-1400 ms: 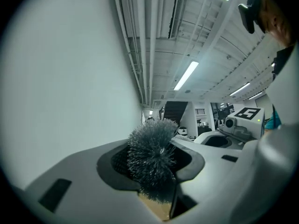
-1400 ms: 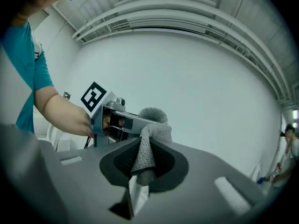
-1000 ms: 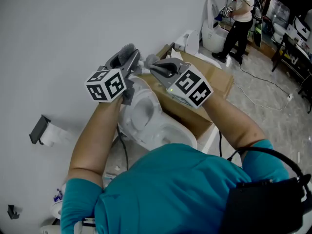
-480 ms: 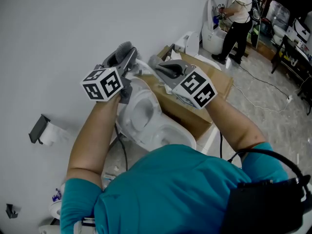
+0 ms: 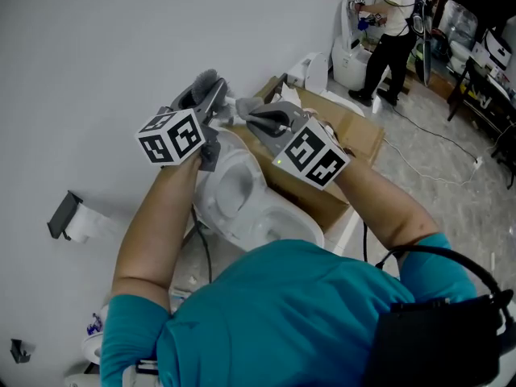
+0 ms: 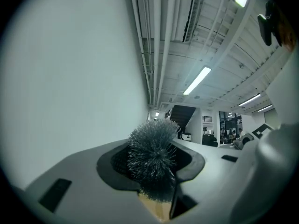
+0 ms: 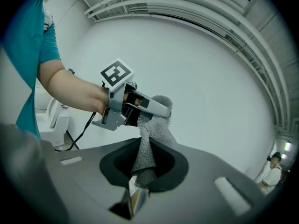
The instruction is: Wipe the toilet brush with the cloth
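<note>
- Head view: a person in a teal top holds two grippers above a white toilet [image 5: 234,188], close to a plain white wall [image 5: 97,47]. The left gripper [image 5: 211,95] carries the brush [image 5: 206,80]. The right gripper [image 5: 251,113] brings the cloth [image 5: 239,106] up to it.
- A cardboard box [image 5: 359,131] lies behind the toilet and a paper holder [image 5: 64,216] hangs on the wall. Across the grey floor [image 5: 451,184], a second person [image 5: 395,27] stands at another toilet [image 5: 351,55].
- Left gripper view: the jaws are clamped on the brush, with its grey bristle head upright between them. The wall is at left, and pipes [image 6: 154,31] and a strip light [image 6: 196,80] run overhead.
- Right gripper view: the jaws pinch the grey cloth, which stretches up to touch the brush head at the left gripper's tips. The white wall lies behind.
</note>
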### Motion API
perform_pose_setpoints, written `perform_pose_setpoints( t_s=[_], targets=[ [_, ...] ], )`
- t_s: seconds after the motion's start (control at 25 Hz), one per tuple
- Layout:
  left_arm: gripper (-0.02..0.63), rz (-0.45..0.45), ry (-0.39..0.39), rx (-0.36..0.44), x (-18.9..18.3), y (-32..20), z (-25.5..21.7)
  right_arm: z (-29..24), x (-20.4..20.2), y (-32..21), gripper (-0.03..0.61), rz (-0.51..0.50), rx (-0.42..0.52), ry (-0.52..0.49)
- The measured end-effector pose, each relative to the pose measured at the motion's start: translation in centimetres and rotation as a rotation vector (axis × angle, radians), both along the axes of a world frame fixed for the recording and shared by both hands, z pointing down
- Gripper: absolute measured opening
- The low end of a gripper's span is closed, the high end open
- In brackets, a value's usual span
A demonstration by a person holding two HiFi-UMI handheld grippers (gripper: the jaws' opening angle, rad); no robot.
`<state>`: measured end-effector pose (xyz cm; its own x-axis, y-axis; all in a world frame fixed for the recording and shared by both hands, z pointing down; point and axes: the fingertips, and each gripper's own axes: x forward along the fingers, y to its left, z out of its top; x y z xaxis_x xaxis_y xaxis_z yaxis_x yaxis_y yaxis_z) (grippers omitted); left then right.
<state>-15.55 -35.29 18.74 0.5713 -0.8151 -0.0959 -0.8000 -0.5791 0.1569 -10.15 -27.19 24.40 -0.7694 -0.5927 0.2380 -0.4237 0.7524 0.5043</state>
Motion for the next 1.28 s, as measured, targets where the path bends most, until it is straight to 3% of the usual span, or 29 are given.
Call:
perform_pose_setpoints(
  t_s=[0.48,1.28],
  targets=[
    [0.170,-0.012,0.014,0.002,-1.1,0.0,-0.3,1.1,1.1,-0.5,0.026,0.033,-0.099,-0.016],
    [0.172,-0.059,0.017,0.036,-3.7,0.0,-1.9,3.7,2.9,-0.5,0.028,0.088,-0.155,0.045]
  ],
)
